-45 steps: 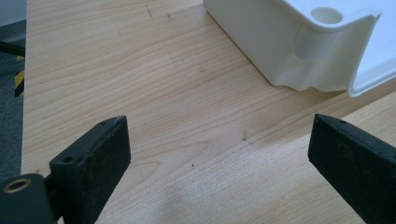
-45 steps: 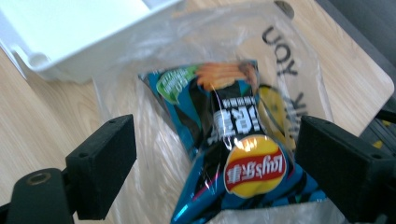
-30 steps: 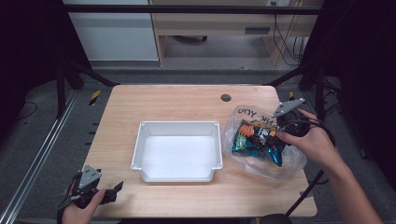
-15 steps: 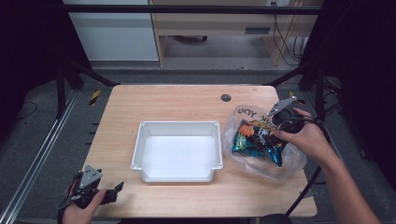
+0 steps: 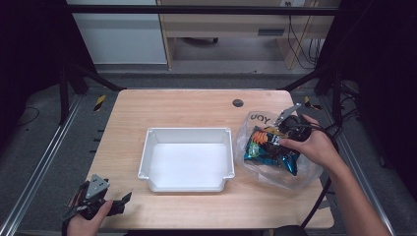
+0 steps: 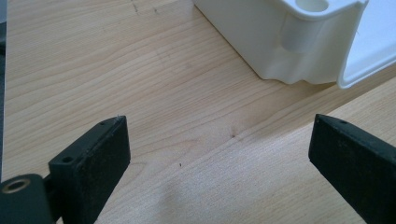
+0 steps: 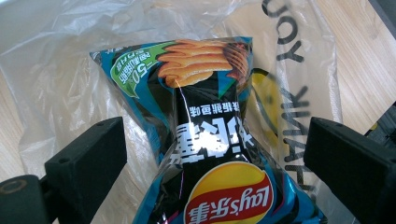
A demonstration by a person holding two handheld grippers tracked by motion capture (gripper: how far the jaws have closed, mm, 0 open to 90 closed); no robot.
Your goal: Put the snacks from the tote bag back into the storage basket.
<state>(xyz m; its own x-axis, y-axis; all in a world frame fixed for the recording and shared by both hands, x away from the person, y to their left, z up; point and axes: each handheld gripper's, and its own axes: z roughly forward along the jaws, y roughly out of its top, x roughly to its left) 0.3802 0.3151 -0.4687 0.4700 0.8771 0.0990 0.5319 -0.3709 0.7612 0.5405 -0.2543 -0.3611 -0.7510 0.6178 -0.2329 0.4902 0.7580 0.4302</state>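
Note:
A blue and black Lay's chips bag (image 5: 268, 150) lies on a crumpled clear plastic bag (image 5: 255, 123) at the table's right side. My right gripper (image 5: 271, 132) hovers just over its upper end, open. In the right gripper view the chips bag (image 7: 210, 140) sits between the wide-apart jaws of my right gripper (image 7: 215, 158), on the clear plastic bag (image 7: 60, 56); the jaws do not touch it. My left gripper (image 5: 120, 200) rests at the table's front left corner, open. In the left gripper view my left gripper (image 6: 219, 154) has only bare wood between its jaws.
A white empty tray (image 5: 147, 147) stands mid-table, and its near corner (image 6: 289, 42) lies just ahead of my left gripper. A dark round grommet (image 5: 238, 103) sits near the far edge of the wooden table (image 5: 187, 110). Black frame posts flank both sides.
My right gripper has moved left and down from the plastic bag's far right edge to just over the chips bag. The left gripper has stayed put.

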